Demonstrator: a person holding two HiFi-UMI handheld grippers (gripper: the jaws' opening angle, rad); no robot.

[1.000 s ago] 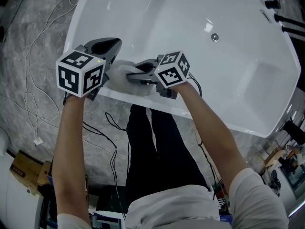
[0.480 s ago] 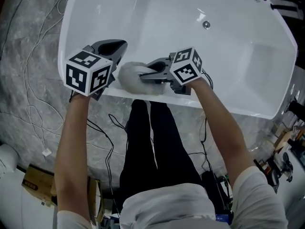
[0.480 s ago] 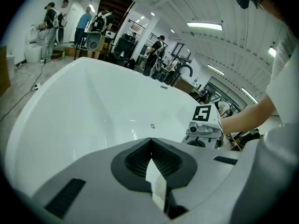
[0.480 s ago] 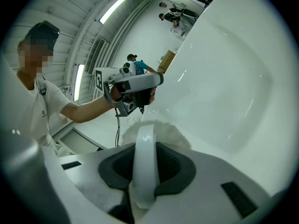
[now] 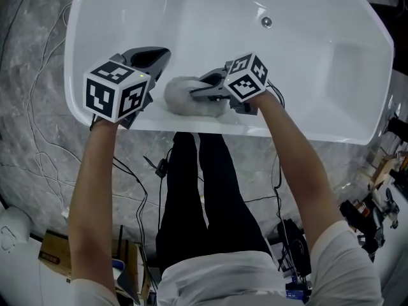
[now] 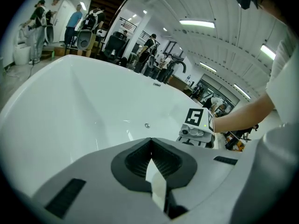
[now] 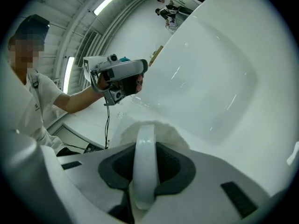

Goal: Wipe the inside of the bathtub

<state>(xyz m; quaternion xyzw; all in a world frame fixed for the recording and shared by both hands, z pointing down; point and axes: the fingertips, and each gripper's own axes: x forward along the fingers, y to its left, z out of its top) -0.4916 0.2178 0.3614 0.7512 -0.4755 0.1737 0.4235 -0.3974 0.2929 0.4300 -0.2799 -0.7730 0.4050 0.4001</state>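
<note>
At near-left of the tub [image 5: 306,75], right gripper [image 5: 194,93] is clamped on the white handle [image 7: 145,171] of a fluffy pad [image 5: 182,97]. Handle stands upright between the jaws, gripped on both sides. Pad sits past the jaw tips, against the near inner wall just under the rim.

Left gripper [image 5: 159,55] hangs over the tub just left of the pad, not touching it as far as head view shows. Its jaws meet at the tips. A thin white strip shows in the gap behind the tips; can't tell what it is.

Both grippers point into the tub from the near rim, marker cubes toward the person.

Drain [image 5: 266,22] is on the tub floor, far and right of the pad, well apart. Tub interior is white and glossy with light streaks.

Person stands right at the near rim. Cables [image 5: 38,152] lie on the grey floor to the left.
</note>
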